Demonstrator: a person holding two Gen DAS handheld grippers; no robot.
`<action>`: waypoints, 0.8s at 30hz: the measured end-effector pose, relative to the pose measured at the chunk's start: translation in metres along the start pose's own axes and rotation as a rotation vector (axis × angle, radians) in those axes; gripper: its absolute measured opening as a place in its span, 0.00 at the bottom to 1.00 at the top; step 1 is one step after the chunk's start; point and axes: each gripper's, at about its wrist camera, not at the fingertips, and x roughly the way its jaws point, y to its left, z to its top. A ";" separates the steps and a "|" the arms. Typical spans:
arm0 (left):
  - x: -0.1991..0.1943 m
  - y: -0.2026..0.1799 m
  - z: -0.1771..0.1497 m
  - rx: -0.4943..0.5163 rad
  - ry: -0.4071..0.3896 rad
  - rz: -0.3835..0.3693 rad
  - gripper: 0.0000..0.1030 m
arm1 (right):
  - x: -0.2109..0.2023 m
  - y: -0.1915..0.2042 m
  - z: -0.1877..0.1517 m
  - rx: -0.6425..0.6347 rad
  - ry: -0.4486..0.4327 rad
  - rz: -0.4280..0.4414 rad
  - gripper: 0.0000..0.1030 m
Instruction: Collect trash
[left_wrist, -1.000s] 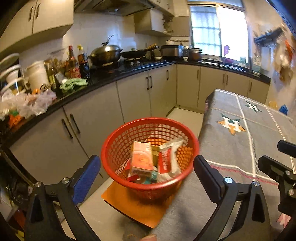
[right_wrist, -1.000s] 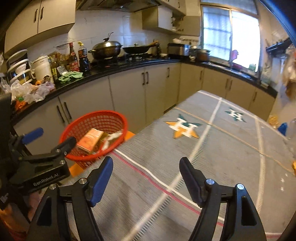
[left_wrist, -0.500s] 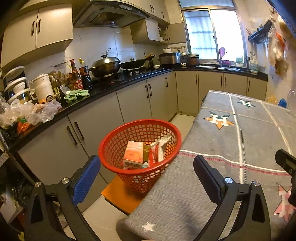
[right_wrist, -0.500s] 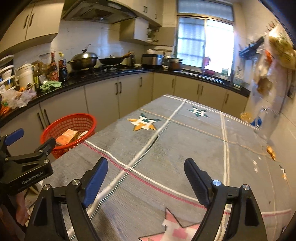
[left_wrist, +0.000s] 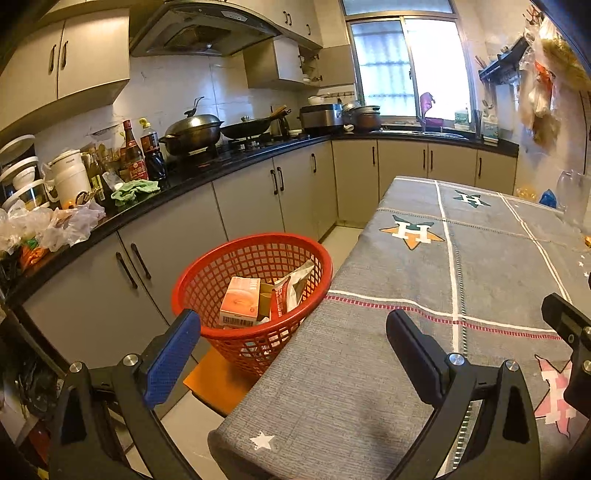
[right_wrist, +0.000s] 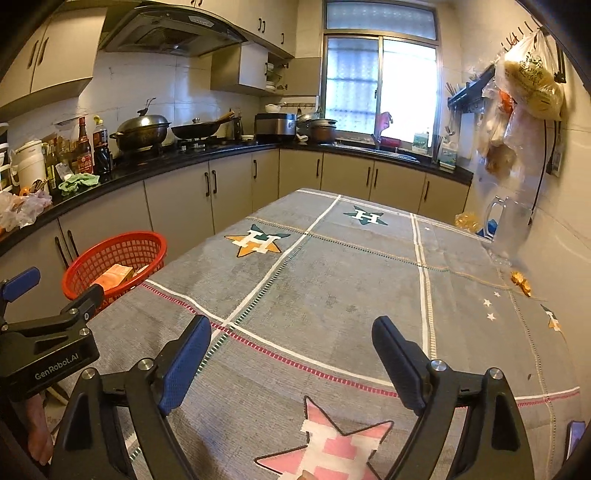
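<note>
A red mesh basket (left_wrist: 207, 273) stands on an orange stool beside the table's left edge; it also shows in the right wrist view (right_wrist: 110, 254). It holds an orange carton (left_wrist: 240, 306) and a red and white wrapper (left_wrist: 286, 291). My left gripper (left_wrist: 291, 341) is open and empty, held near the table's front left corner, behind the basket. My right gripper (right_wrist: 291, 354) is open and empty above the near part of the grey tablecloth (right_wrist: 332, 288). A small yellow scrap (right_wrist: 521, 284) lies on the cloth at the far right.
Kitchen cabinets (left_wrist: 258, 195) and a cluttered black counter (left_wrist: 122, 206) run along the left and back. A clear jug (right_wrist: 508, 229) stands at the table's far right by the wall. Bags (right_wrist: 524, 92) hang on that wall. A phone edge (right_wrist: 574, 439) shows at lower right.
Both grippers have drawn back and up from the basket, so it looks smaller and more of the table shows. Both stayed open and empty.
</note>
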 end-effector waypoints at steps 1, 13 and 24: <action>0.000 0.000 0.000 0.001 0.001 -0.002 0.97 | 0.000 0.000 0.000 0.000 0.000 -0.002 0.89; 0.002 -0.002 -0.003 -0.001 0.007 -0.015 0.97 | -0.002 0.002 -0.001 -0.007 0.010 0.002 0.89; 0.003 -0.003 -0.004 -0.003 0.008 -0.017 0.97 | -0.001 0.003 0.000 -0.013 0.017 0.001 0.89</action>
